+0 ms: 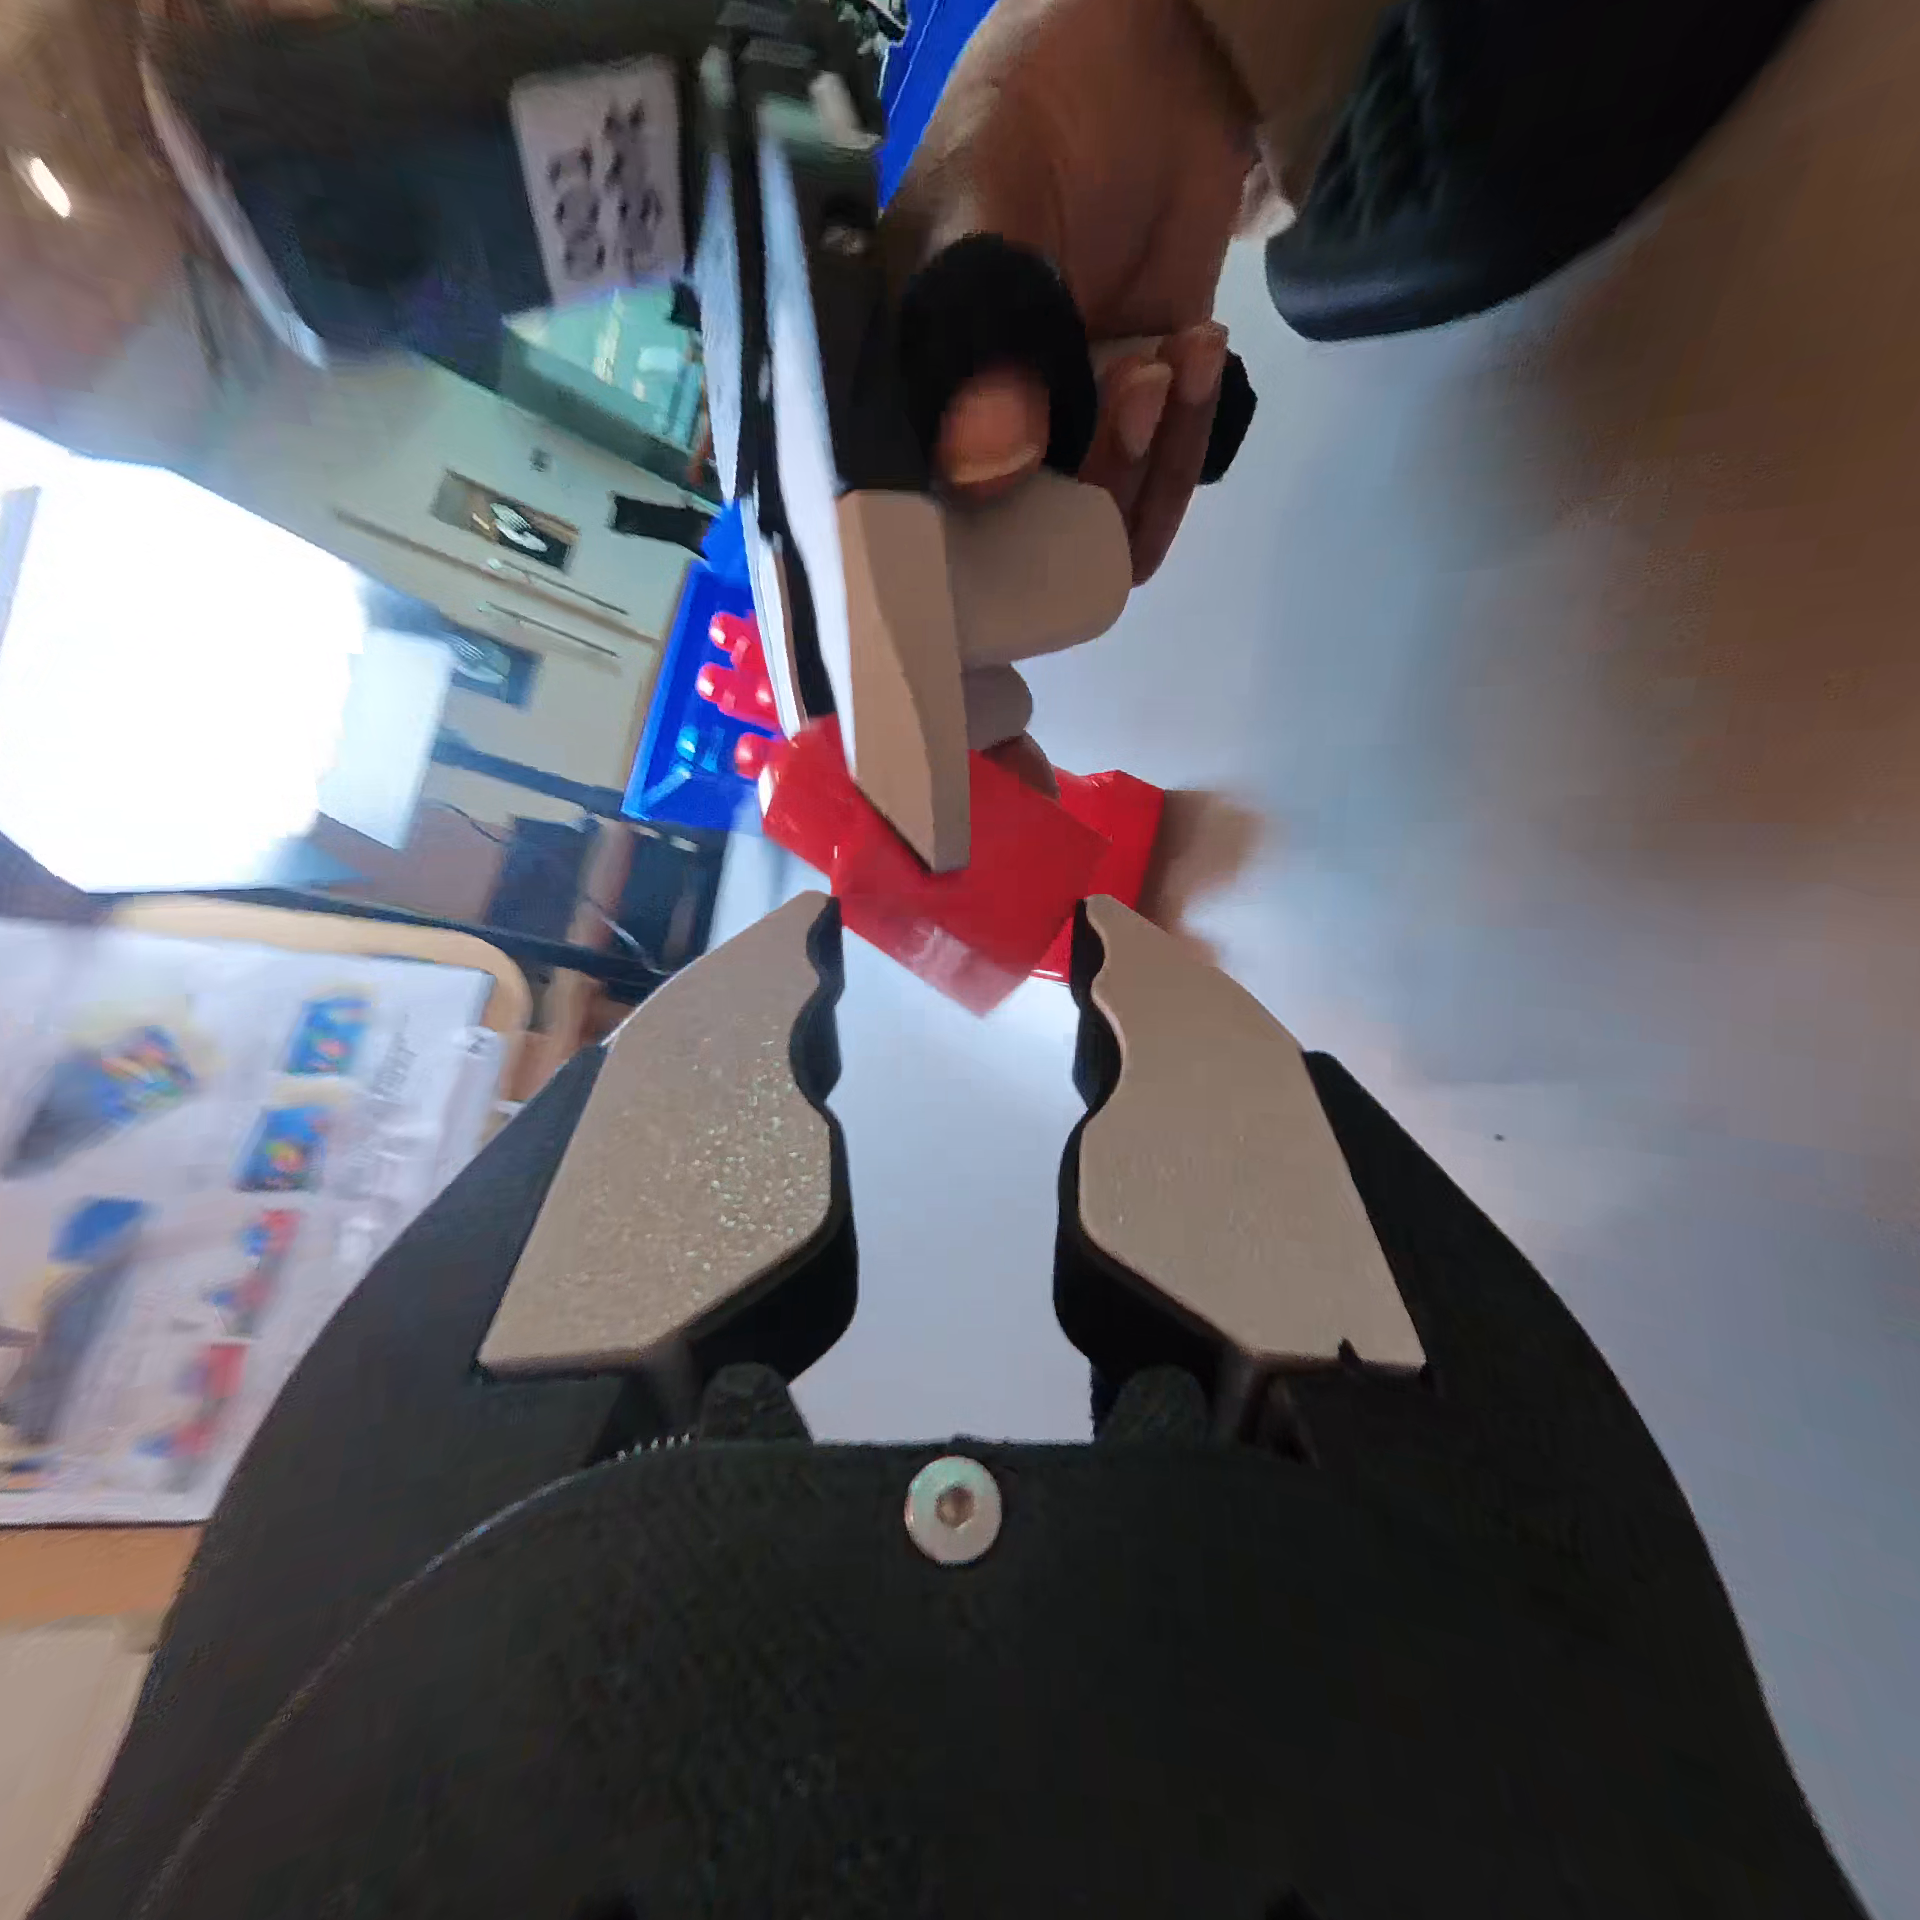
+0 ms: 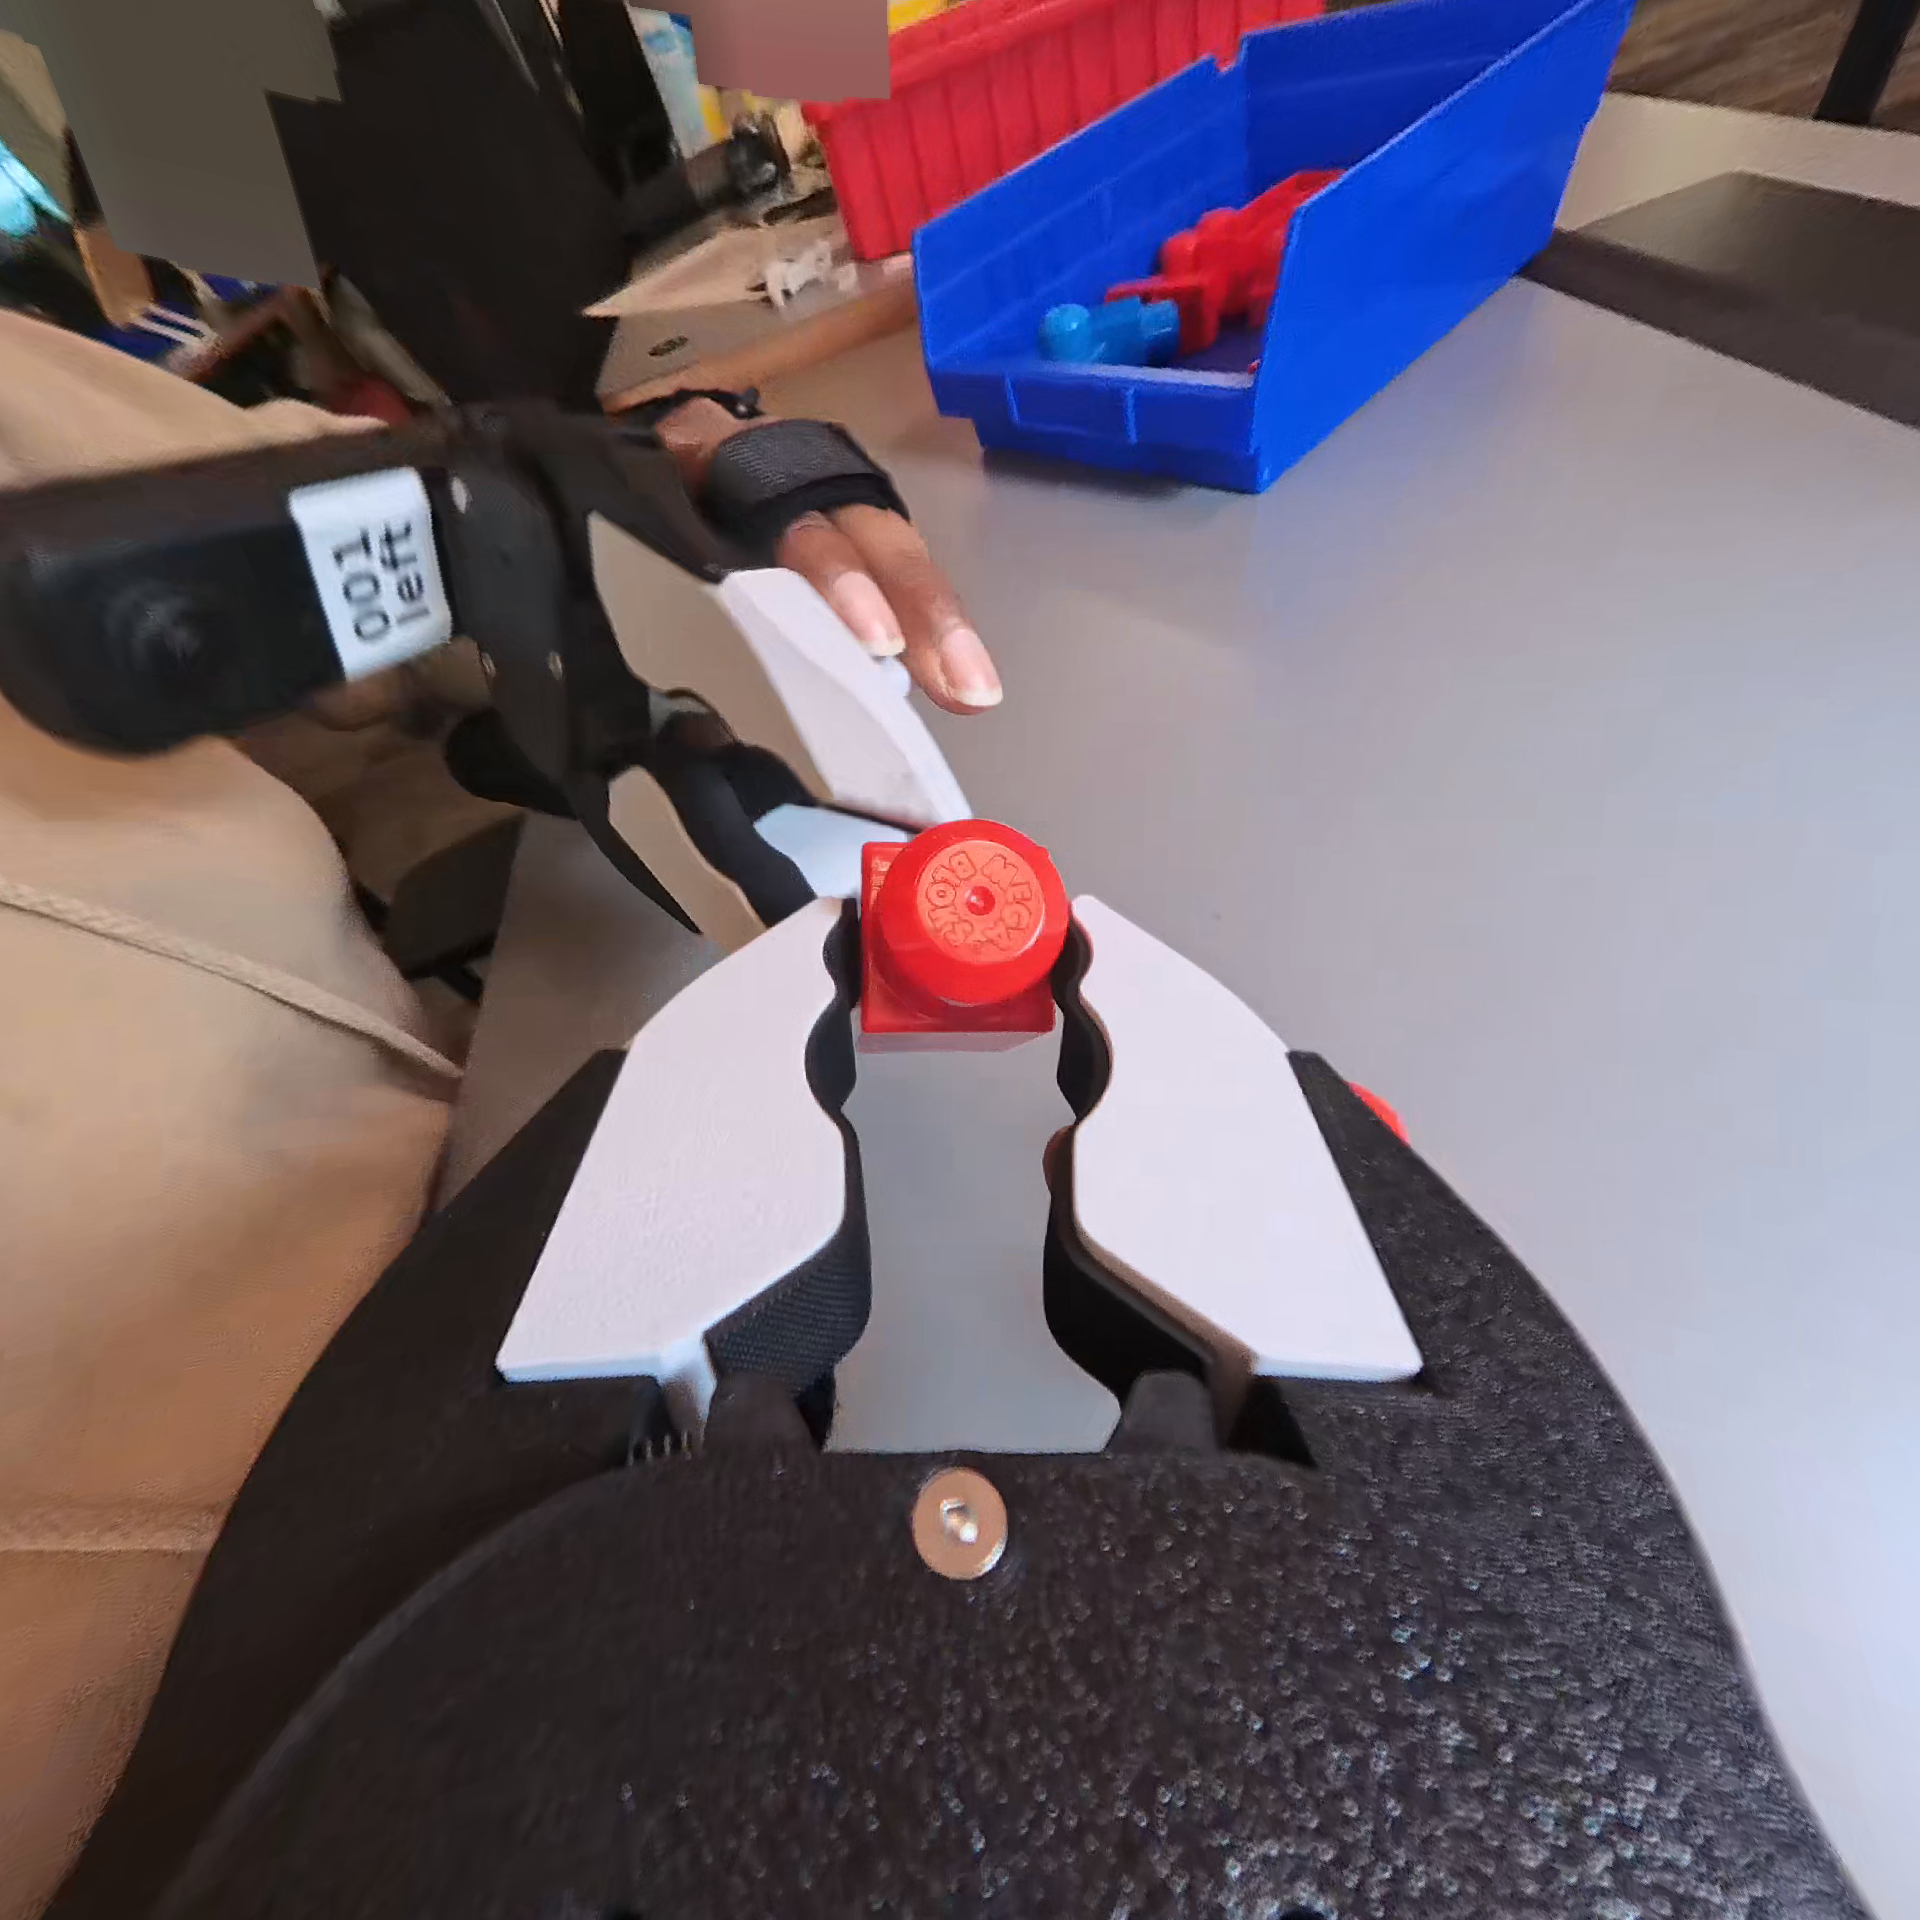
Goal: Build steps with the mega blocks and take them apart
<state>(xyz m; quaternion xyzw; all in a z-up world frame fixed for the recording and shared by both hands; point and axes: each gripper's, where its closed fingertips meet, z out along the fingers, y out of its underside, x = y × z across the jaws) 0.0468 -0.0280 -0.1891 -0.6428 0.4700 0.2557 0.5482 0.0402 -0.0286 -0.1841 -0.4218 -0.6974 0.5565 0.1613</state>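
The right gripper (image 2: 958, 940) is gripping a red mega block (image 2: 961, 935) between its two white fingertips, and the round stud of the block is facing toward the camera. The block is being held just above the grey table (image 2: 1455, 831), not resting on it as far as I can tell.

The left gripper (image 1: 954, 925) is coming to the same block from the side. In the left wrist view its jaws are standing apart, with the grey table showing between them, and the red block (image 1: 966, 883) is sitting just beyond the fingertips; I cannot tell if they are touching it. In this view one grey finger of the right gripper (image 1: 914, 707) is pressing across the face of the block, and a person's hand (image 1: 1049, 343) in a black strap is holding that tool.

In the right wrist view the left gripper's white fingers (image 2: 831, 675) are reaching to the back of the block, with the person's fingers lying along them.

A blue bin (image 2: 1299, 312) is standing toward the far edge of the table, well apart from the grippers, and it is holding red blocks (image 2: 1236, 249) and one blue block (image 2: 1101, 332) (their number is not clear). A red bin (image 2: 987, 114) is standing behind it.
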